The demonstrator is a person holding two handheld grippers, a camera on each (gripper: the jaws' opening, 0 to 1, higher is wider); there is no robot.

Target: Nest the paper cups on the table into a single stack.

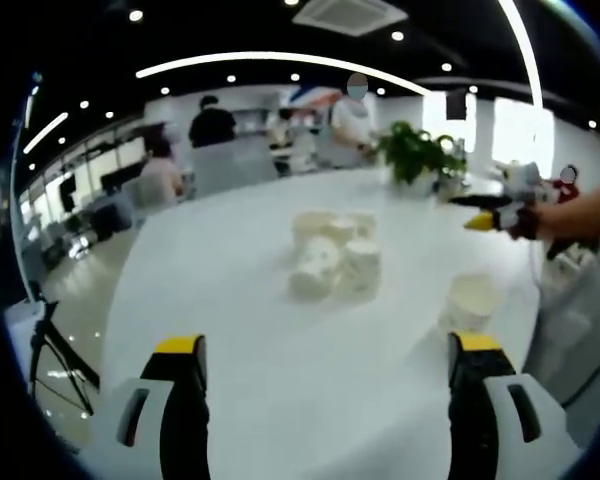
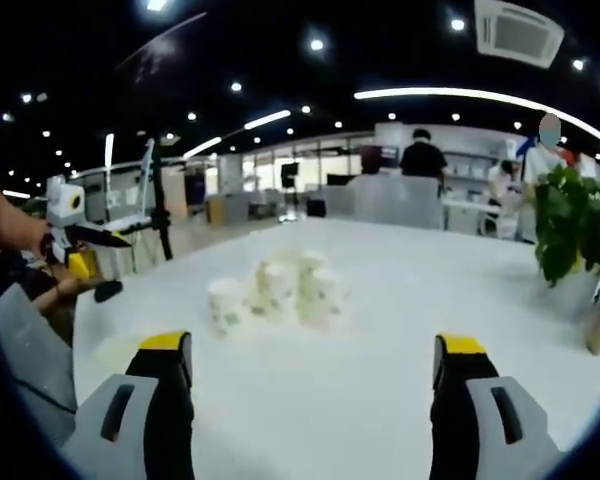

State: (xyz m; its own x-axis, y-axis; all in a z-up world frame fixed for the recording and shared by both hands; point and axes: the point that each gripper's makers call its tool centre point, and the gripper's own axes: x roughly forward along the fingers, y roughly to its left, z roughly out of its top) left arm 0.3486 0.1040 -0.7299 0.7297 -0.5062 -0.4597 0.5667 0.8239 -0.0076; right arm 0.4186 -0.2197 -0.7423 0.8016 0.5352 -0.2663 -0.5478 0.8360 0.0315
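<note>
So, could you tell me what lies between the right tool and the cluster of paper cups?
In the right gripper view, only bare white table lies between the open right tool and the paper cups.

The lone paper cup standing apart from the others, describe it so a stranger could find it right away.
Start at the white table and find the cluster of paper cups near its middle. The lone cup stands off to one side, nearer the table's edge, upright with open space around it, touching none of the others.
</note>
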